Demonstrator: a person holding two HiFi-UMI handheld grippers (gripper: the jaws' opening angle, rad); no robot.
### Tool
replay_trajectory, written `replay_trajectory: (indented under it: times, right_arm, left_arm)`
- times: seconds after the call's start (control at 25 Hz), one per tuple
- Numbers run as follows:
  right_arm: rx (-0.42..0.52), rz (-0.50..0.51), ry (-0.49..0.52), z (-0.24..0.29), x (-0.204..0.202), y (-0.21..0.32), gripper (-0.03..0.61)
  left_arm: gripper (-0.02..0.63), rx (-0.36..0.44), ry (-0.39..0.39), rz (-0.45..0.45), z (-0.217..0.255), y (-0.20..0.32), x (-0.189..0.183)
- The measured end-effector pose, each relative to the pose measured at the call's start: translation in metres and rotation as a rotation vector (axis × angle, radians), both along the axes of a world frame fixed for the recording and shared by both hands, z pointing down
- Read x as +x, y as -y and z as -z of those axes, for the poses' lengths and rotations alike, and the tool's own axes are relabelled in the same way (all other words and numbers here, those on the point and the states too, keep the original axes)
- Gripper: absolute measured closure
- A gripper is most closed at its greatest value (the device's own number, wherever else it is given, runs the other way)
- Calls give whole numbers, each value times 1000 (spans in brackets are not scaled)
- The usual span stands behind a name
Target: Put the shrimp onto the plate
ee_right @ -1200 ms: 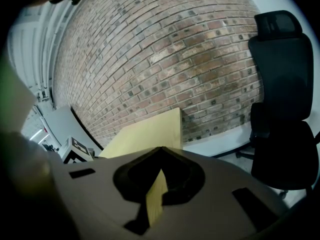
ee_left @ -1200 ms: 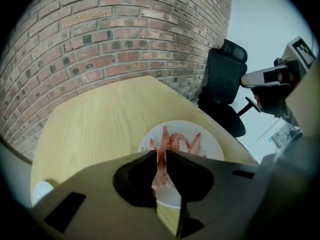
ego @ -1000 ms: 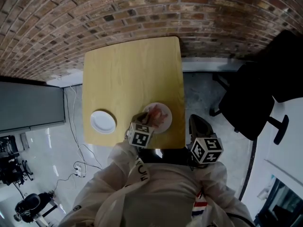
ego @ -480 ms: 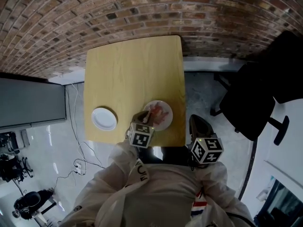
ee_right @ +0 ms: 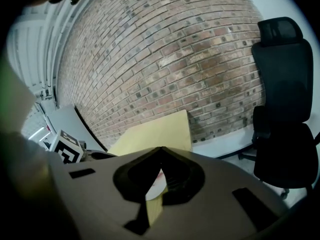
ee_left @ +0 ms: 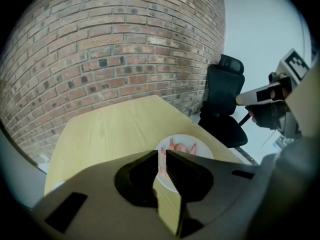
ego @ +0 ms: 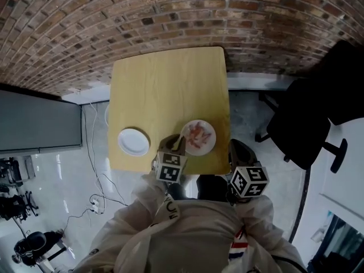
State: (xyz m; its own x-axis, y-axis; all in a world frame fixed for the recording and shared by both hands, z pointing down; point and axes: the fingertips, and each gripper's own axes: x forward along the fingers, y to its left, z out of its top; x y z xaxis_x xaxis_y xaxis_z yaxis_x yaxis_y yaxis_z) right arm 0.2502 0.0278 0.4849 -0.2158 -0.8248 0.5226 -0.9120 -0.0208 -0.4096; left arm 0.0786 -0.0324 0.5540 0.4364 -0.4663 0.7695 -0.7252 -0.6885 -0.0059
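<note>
A white plate (ego: pixel 209 144) holding several pink shrimp (ego: pixel 197 133) sits near the front right of the yellow table (ego: pixel 165 90). An empty white plate (ego: pixel 133 141) lies to its left. My left gripper (ego: pixel 177 145) hangs over the shrimp plate's left edge, shut on a shrimp (ee_left: pixel 160 162) that shows pink in the narrow gap between the jaws. In the left gripper view (ee_left: pixel 162 154) the other shrimp (ee_left: pixel 183 148) lie on the plate (ee_left: pixel 200 146) beyond. My right gripper (ego: pixel 238 150) is off the table's right front corner, shut and empty (ee_right: pixel 160 151).
A brick wall (ego: pixel 142 16) runs behind the table. A black office chair (ego: pixel 307 124) stands to the right, and is also in the right gripper view (ee_right: pixel 282 109). A grey panel (ego: pixel 34 124) and cables (ego: pixel 91 152) are on the floor to the left.
My left gripper has lifted a little from the shrimp plate with the shrimp in its jaws. The right gripper has shifted slightly, and the head view has moved.
</note>
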Motion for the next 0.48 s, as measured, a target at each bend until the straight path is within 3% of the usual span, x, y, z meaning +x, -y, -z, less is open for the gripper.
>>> replay_trajectory:
  times: [0.24,0.48]
  right_arm:
    - [12,23,-18,10,-47,-4,555]
    - [33,48,-39,22,-102,-9,555]
  left_arm:
    - [598,100,-37,43,31,3,-48]
    - [603,128,-87,88,50,-3,-106]
